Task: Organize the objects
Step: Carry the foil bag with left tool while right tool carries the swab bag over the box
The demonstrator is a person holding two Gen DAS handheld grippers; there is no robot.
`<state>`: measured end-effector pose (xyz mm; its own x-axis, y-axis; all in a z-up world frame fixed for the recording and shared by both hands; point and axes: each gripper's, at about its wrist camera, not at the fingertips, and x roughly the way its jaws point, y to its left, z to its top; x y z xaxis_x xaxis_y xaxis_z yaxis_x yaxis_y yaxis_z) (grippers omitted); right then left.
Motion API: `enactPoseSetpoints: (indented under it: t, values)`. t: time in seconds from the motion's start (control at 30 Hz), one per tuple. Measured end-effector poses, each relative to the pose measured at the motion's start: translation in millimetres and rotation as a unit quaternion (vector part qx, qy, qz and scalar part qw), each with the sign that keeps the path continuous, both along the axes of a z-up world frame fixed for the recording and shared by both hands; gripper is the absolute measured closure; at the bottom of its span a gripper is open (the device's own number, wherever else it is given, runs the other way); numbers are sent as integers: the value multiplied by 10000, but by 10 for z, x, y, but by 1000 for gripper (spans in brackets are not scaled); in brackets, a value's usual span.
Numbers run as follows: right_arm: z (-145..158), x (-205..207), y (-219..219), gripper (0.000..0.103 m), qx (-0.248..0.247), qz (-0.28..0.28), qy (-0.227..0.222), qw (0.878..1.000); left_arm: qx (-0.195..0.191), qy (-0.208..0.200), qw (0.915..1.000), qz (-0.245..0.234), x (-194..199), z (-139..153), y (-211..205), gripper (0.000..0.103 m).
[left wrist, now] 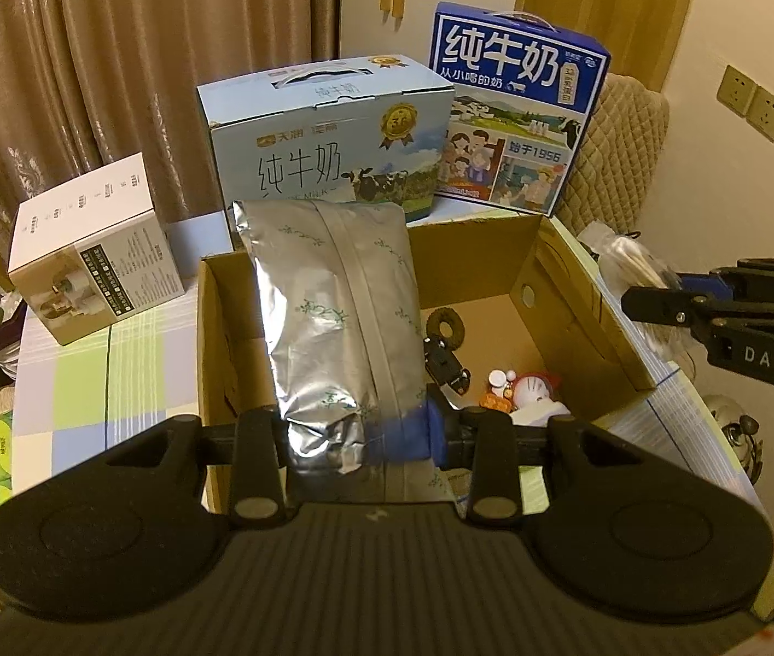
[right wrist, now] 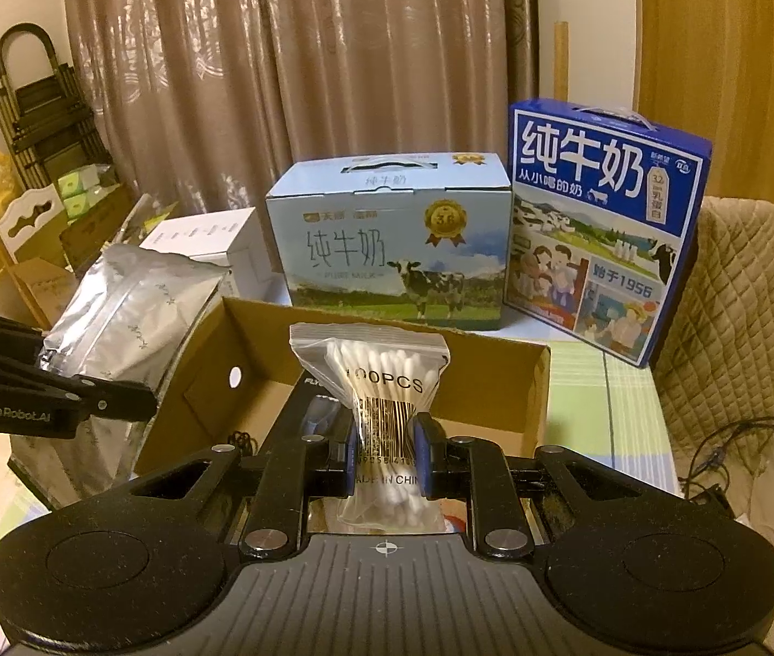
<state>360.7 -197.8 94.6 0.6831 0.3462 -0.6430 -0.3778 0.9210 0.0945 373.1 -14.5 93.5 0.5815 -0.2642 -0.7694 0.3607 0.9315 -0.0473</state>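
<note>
Brown curtains [right wrist: 277,82] hang behind a table with a checked cloth [left wrist: 86,372], well beyond both pairs of fingers. Ahead of the fingers stand a pale blue milk carton [right wrist: 392,240] and, just beside it on the right, a taller dark blue milk carton [right wrist: 600,229]; a white box [left wrist: 97,251] sits off to the left of the left fingers. Directly under and ahead of both grippers lies an open cardboard box [right wrist: 496,377], its upright walls and flaps ringing the space, with bare floor showing in its middle and far part. Small toys [left wrist: 518,388] and a dark ring [left wrist: 444,322] lie on that floor to the right of the left fingers. The left gripper [left wrist: 365,432] is clamped on the bottom end of a silver foil pouch [left wrist: 332,300], which stands up past the fingertips above the box's left side, crinkled, printed with small green sprigs. The right gripper [right wrist: 387,448] is pinched tight on a clear zip bag of cotton swabs [right wrist: 381,377], squeezed at its barcode, above the box's near edge.
</note>
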Motion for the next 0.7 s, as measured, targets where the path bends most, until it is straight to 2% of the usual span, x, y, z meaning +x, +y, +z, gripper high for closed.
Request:
enactPoseSetpoints:
  t: [0.53,0.6,0.63,0.67,0.7]
  values:
    - [-88,146,-40,86,32,-73,64,9999,-262,-68,9993,276,374,-36,-3,71]
    - [-95,150,-47,86,43,-67,77,9999,-375,-124,9987,325,419,-37,-5,67]
    - [-98,149,-50,86,41,-62,75,9999,-376,-177,9985,369,430,-38,-7,62]
    - [-100,149,-53,86,42,-60,75,9999,-304,-198,9985,405,431,-41,-23,53]
    - [-100,148,-53,86,49,-66,78,9999,-205,-228,9988,390,424,-48,-43,53]
